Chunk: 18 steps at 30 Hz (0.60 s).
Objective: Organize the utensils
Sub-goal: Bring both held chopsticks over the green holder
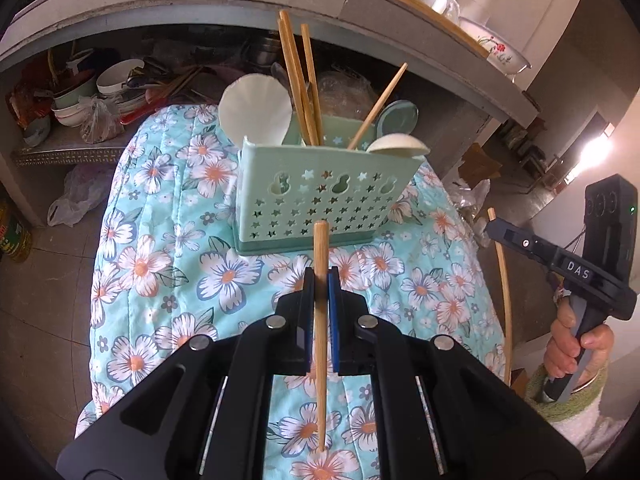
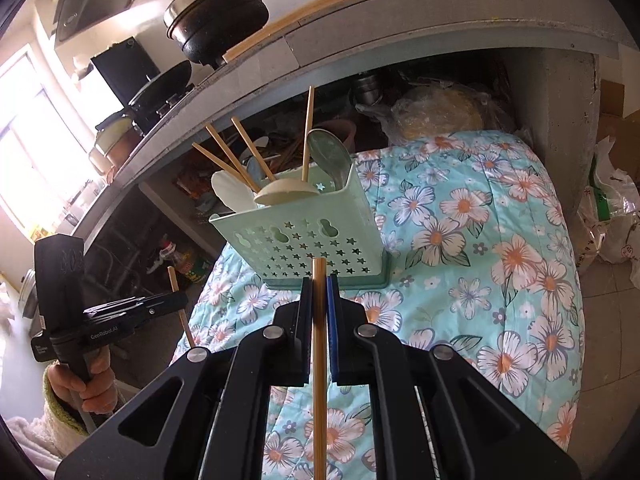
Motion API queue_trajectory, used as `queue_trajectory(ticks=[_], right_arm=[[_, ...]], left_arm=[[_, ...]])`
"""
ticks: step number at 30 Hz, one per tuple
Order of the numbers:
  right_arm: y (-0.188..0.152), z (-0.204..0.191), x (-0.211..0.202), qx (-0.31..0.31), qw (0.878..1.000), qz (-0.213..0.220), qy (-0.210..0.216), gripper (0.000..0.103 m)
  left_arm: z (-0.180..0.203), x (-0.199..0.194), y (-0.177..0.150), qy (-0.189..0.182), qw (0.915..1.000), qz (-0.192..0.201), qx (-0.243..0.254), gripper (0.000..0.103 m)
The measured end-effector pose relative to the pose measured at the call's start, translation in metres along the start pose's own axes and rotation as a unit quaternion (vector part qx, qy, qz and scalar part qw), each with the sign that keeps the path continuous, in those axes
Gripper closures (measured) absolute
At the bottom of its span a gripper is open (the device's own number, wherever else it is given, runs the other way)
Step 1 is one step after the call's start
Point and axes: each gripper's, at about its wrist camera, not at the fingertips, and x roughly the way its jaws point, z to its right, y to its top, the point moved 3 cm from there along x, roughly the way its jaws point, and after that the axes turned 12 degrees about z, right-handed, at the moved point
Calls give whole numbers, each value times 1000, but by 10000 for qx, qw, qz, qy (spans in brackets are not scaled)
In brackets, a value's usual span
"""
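A mint green utensil holder point(image 1: 320, 192) with star cut-outs stands on a floral quilt point(image 1: 160, 260); it also shows in the right wrist view point(image 2: 308, 244). It holds several chopsticks point(image 1: 298, 80) and pale spoons point(image 1: 256, 112). My left gripper point(image 1: 321, 280) is shut on a wooden chopstick point(image 1: 320, 248), held upright just in front of the holder. My right gripper point(image 2: 319, 284) is shut on another wooden chopstick point(image 2: 319, 360), also just short of the holder. The right gripper also shows in the left wrist view point(image 1: 496, 226), off the quilt's right edge.
A grey counter edge point(image 1: 360, 4) overhangs a shelf of bowls point(image 1: 116, 80) behind the holder. A black pot point(image 2: 218, 12) sits on the counter. Plastic bags point(image 2: 612, 208) lie on the floor to the right of the quilt.
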Motion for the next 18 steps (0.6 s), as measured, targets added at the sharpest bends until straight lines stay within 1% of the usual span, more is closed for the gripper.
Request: queue_trajectory(ticks=[3,6,9,12,15,18], right_arm=[[4,1,-6,28,10000,88,31,96],[6,2,-11,61,9999,142,38,96],[7,5,-12,112,9998,152,47,96],[7,7,-11,151,9998,129,40,96],[6,7,-11,156,9998,110,3,96],[6,9,-10,147,9998,84,-47,96]], left_arm=[[1,-23,23,-139,9992,370,-68,97],[2,-52,58,-318,9950,935,-162,97],[6,-81,97,-410,9846,1687,-199,97],[9,-100,133,-434,9691,2418,-224,97],[9,-98,159,-254,9588,2816,-262,97],[7,-83,175,-92,9527,3021,-325,97]])
